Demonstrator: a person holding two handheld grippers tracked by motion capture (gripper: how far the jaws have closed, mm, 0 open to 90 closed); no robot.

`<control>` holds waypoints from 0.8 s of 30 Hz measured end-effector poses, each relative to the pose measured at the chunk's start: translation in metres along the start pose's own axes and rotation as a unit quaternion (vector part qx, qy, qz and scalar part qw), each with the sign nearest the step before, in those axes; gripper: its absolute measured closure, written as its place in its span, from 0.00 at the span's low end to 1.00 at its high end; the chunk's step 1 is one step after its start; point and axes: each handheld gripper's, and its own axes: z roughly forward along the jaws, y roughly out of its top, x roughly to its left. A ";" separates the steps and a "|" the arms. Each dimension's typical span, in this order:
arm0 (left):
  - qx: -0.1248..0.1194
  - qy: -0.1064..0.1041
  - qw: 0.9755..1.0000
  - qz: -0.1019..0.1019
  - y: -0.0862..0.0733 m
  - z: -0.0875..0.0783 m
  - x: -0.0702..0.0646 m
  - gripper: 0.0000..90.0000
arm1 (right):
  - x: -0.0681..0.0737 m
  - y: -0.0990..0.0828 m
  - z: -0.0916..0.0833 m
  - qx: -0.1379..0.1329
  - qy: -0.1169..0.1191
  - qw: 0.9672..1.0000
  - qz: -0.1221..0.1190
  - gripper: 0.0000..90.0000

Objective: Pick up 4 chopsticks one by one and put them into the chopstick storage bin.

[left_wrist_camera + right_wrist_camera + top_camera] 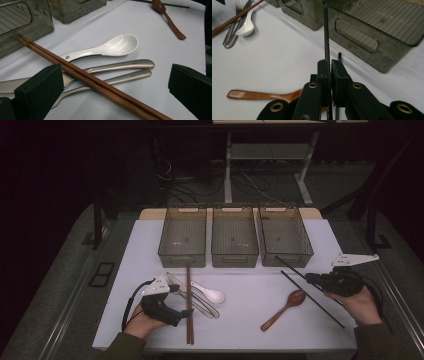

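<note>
My right gripper [311, 278] [330, 67] is shut on a black chopstick [290, 266] [326, 37], which it holds off the white table [250, 320], tip toward the right grey bin [287, 259] [362, 42]. A second black chopstick [320, 305] lies on the table below it. My left gripper [179, 304] [115, 75] stands open over a pair of brown chopsticks [189, 305] [82, 77], nothing pinched. These lie across several steel utensils [200, 304] [125, 65], beside a white ceramic spoon [210, 294] [117, 46].
A wooden spoon [285, 307] [257, 95] lies at centre right, near my right hand. Three translucent grey bins stand in a row at the back; the left one [182, 257] and the middle one [234, 259] look empty, as does the right.
</note>
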 end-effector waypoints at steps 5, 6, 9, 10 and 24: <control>0.006 0.007 1.000 0.017 -0.002 0.001 -0.003 0.00 | 0.005 0.010 0.010 0.005 0.002 1.000 0.000 0.95; 0.008 0.009 1.000 0.015 -0.002 0.002 -0.003 0.00 | 0.007 0.012 0.012 0.005 0.004 1.000 0.000 0.95; 0.007 0.012 1.000 0.015 -0.003 0.001 -0.002 0.00 | 0.009 0.018 0.018 0.006 0.008 1.000 -0.005 0.95; 0.008 0.012 1.000 0.016 -0.003 0.001 -0.002 0.00 | 0.011 0.020 0.020 0.005 0.009 1.000 -0.007 0.95; 0.018 0.004 1.000 0.022 -0.003 0.003 -0.004 0.00 | 0.027 0.047 0.044 0.000 0.028 0.999 -0.022 0.95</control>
